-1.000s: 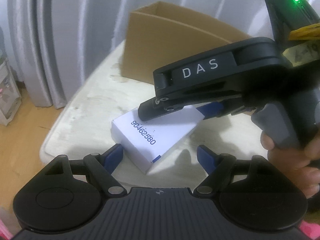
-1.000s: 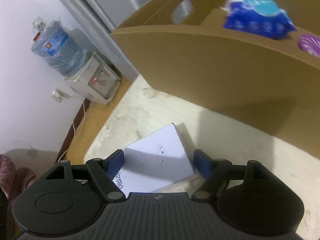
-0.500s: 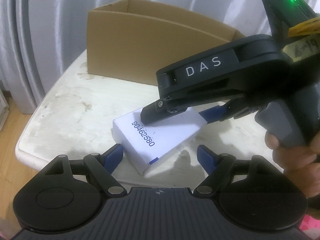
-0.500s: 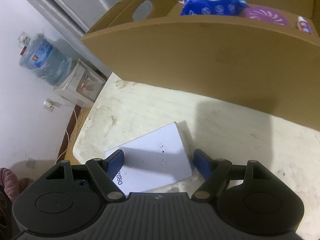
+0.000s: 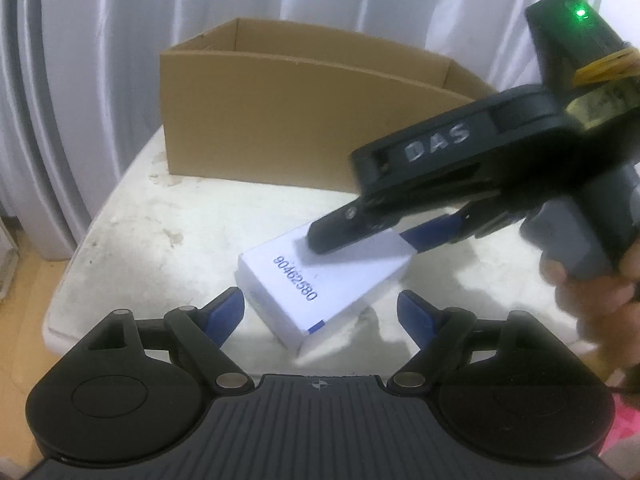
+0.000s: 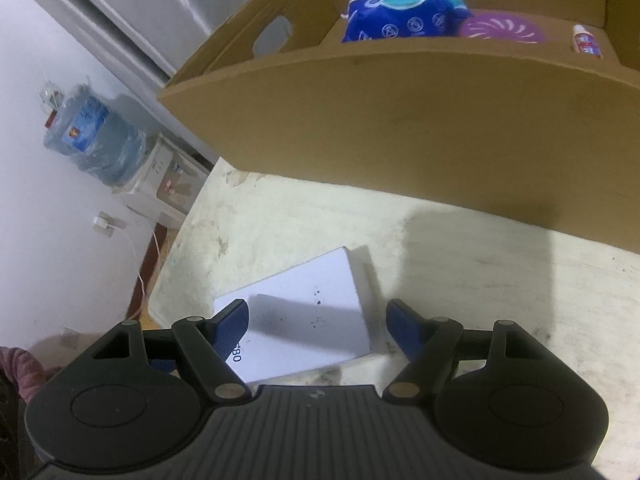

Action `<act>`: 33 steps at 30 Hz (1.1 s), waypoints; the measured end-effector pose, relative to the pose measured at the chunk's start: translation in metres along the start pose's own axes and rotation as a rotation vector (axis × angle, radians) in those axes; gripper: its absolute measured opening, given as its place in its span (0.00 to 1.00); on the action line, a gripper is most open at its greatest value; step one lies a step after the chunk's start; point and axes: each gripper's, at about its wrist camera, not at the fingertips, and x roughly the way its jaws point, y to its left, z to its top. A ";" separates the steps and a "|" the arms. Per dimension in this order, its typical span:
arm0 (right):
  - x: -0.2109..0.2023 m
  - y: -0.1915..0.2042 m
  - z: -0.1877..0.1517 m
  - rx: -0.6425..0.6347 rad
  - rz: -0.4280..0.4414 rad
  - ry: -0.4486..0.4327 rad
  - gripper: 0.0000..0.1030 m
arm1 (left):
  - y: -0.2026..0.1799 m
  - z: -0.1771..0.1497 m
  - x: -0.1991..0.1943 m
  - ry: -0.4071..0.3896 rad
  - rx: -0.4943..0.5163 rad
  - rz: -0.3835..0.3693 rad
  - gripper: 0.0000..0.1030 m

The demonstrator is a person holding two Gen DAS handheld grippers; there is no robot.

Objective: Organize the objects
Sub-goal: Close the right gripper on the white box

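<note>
White box (image 5: 320, 284) is straddled by right gripper (image 6: 316, 320), unpinched, for boxing | left gripper (image 5: 320, 308) spread, jaws just widened | cardboard box (image 6: 400, 120) awaits.

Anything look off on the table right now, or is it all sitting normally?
One thing: the white box sits skewed to the cardboard box and is still out on the table, while a wipes pack and purple disc are already packed. Nothing looks spilled or damaged.
</note>
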 end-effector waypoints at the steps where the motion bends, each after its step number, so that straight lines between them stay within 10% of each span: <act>1: -0.001 -0.002 0.000 0.004 0.009 -0.005 0.77 | 0.005 0.000 0.003 0.010 0.001 0.004 0.82; 11: 0.002 -0.017 -0.003 0.018 0.076 0.016 0.67 | 0.013 -0.006 0.005 0.066 0.009 0.044 0.63; 33: -0.029 -0.047 -0.019 -0.002 0.074 0.003 0.63 | -0.024 -0.004 0.018 0.097 0.111 0.074 0.65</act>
